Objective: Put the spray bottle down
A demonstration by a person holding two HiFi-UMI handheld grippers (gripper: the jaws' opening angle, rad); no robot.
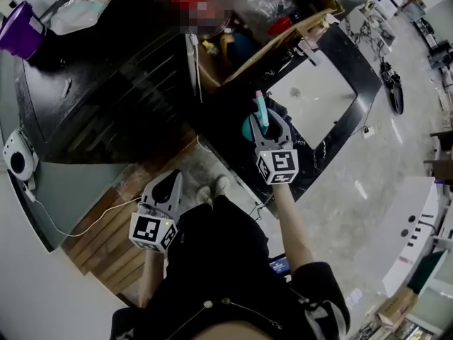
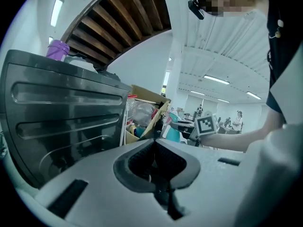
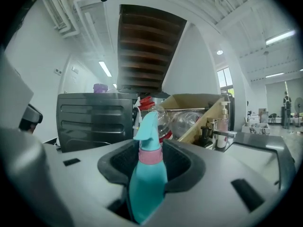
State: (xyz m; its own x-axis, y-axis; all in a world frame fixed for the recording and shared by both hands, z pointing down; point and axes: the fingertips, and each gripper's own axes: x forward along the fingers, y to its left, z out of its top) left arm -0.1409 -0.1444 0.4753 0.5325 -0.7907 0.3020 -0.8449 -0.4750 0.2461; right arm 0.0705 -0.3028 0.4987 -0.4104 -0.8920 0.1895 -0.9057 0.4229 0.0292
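Note:
A teal spray bottle (image 3: 147,174) with a pink collar stands upright between the jaws of my right gripper (image 3: 151,150), which is shut on its body. In the head view the spray bottle (image 1: 260,110) sticks out of the right gripper (image 1: 263,124) over the near edge of a black counter (image 1: 340,55). My left gripper (image 1: 170,181) is lower and to the left, in front of the person's body. Its jaws meet at the tips with nothing between them. The left gripper (image 2: 154,143) faces a black appliance (image 2: 61,122).
A cardboard box (image 1: 283,27) of bottles and jars stands behind the counter, next to the black appliance (image 1: 92,83). A purple cup (image 1: 21,30) sits on the appliance. A white panel (image 1: 311,94) is set in the counter. A white device (image 1: 20,156) with a cable lies at the left.

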